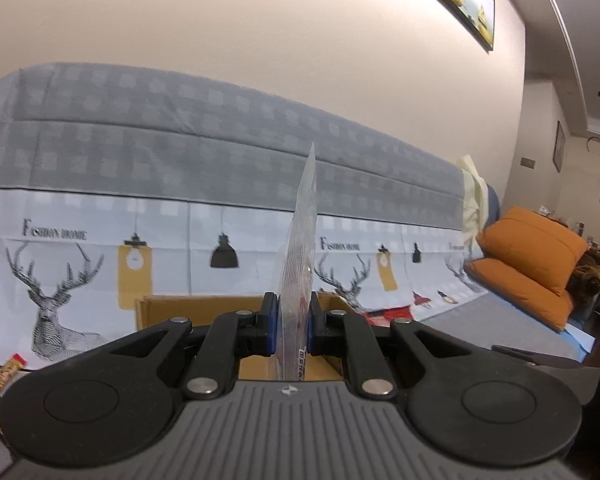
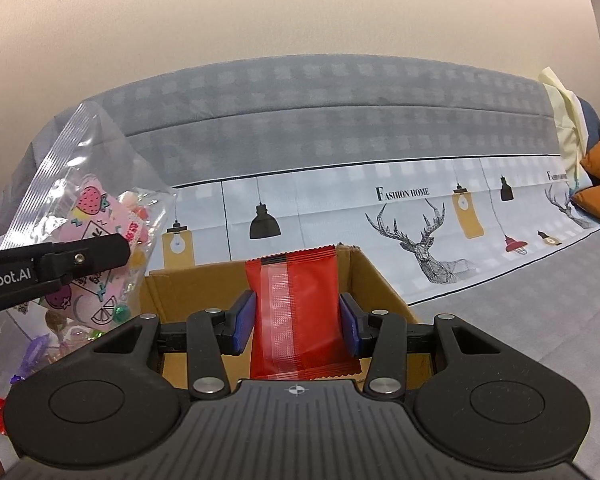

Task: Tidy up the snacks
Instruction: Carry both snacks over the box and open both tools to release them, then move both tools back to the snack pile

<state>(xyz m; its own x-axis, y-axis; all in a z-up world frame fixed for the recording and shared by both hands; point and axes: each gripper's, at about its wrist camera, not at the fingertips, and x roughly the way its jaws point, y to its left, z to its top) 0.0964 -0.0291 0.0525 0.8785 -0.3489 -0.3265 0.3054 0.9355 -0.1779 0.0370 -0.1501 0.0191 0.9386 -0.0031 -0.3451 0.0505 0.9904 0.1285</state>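
Observation:
My left gripper [image 1: 293, 326] is shut on a clear candy bag [image 1: 300, 264], held edge-on and upright above the cardboard box [image 1: 188, 308]. In the right wrist view the same bag [image 2: 88, 216] shows pink fruit print and sweets, with the left gripper's finger [image 2: 80, 258] across it at far left. My right gripper [image 2: 298, 322] is shut on a red snack packet [image 2: 300, 312], held upright over the open cardboard box [image 2: 380, 280].
A sofa with a grey checked and deer-print cover [image 2: 420, 216] stands behind the box. Orange cushions [image 1: 532, 256] lie at the right. Loose snack packets [image 1: 0, 380] lie at the lower left; more wrapped sweets [image 2: 40, 352] lie left of the box.

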